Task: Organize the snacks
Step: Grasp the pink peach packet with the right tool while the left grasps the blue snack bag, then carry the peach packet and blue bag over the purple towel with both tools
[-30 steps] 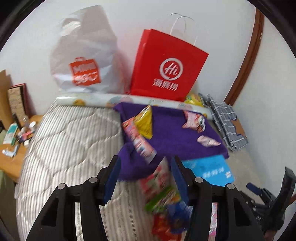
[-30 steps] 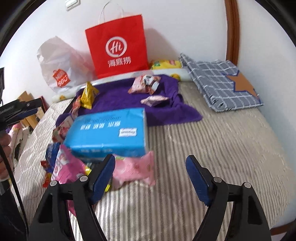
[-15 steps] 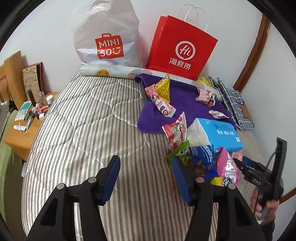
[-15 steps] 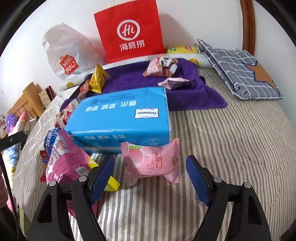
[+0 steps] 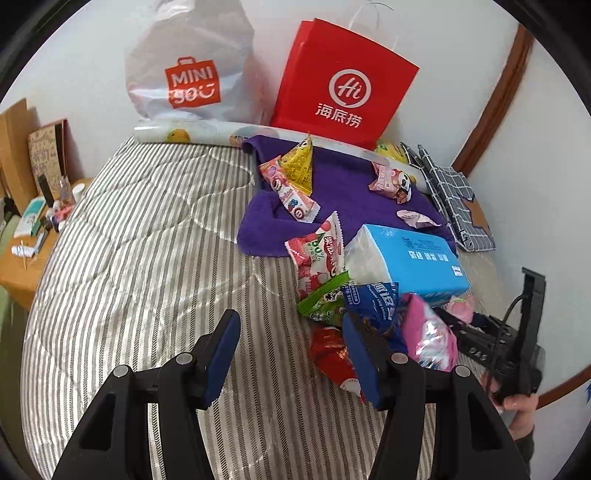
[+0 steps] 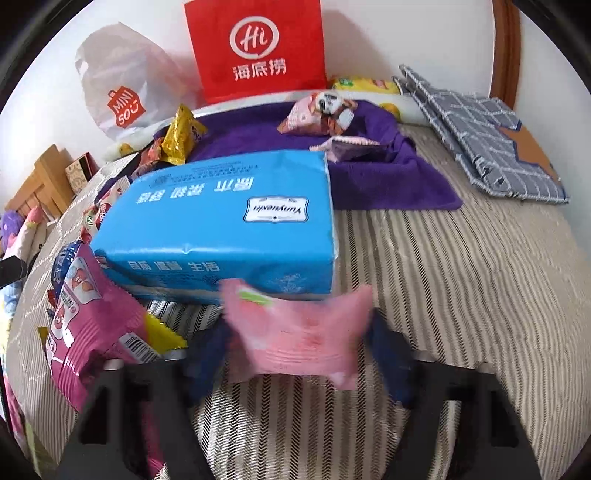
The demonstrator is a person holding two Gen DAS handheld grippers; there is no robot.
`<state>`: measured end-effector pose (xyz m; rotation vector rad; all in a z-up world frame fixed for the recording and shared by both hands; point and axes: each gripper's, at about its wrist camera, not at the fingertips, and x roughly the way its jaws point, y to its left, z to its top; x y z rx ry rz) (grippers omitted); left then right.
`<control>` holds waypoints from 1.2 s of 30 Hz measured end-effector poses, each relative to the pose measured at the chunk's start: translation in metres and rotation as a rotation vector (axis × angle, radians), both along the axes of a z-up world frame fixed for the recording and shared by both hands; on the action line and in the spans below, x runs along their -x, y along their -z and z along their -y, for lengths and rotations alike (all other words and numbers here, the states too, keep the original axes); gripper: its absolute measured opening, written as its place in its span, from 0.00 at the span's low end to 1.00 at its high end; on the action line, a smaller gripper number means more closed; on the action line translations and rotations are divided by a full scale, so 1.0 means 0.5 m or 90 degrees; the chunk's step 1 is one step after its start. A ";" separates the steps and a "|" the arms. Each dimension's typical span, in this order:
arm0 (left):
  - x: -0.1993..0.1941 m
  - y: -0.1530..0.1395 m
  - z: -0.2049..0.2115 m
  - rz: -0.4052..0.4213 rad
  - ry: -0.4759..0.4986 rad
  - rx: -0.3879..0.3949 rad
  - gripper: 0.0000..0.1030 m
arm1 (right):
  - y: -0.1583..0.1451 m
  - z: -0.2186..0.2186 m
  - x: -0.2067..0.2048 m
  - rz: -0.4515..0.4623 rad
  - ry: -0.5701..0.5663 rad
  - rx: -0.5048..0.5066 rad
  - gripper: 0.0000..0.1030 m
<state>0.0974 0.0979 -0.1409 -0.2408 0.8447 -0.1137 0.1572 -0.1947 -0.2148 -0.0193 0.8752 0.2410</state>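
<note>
Striped quilted bed, purple towel, white wall, wooden nightstand

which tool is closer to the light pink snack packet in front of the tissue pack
Right. The right tool has the light pink packet between its fingers; the left tool sits beyond the snack pile, over bare bedding.

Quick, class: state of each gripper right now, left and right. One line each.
Left gripper: open, nothing between its fingers.
Right gripper: jaws just closing around the pink snack packet; too blurred to tell whether it is gripped.
</note>
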 end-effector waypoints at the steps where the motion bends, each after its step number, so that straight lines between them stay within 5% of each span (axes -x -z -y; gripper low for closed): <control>1: -0.002 0.002 0.005 -0.001 0.000 -0.004 0.54 | -0.003 0.006 0.002 0.001 0.000 -0.012 0.55; 12: -0.024 0.014 0.060 -0.003 0.053 0.021 0.54 | -0.045 0.070 0.050 0.049 0.033 -0.034 0.53; 25: -0.065 0.053 0.145 -0.039 0.080 -0.045 0.53 | -0.078 0.124 0.110 0.074 0.056 -0.028 0.53; 30: -0.063 0.055 0.154 -0.036 0.076 -0.067 0.38 | -0.075 0.126 0.122 0.075 0.057 -0.027 0.53; 36: -0.043 0.035 0.143 -0.019 0.073 -0.058 0.37 | -0.078 0.126 0.139 0.079 0.058 -0.039 0.53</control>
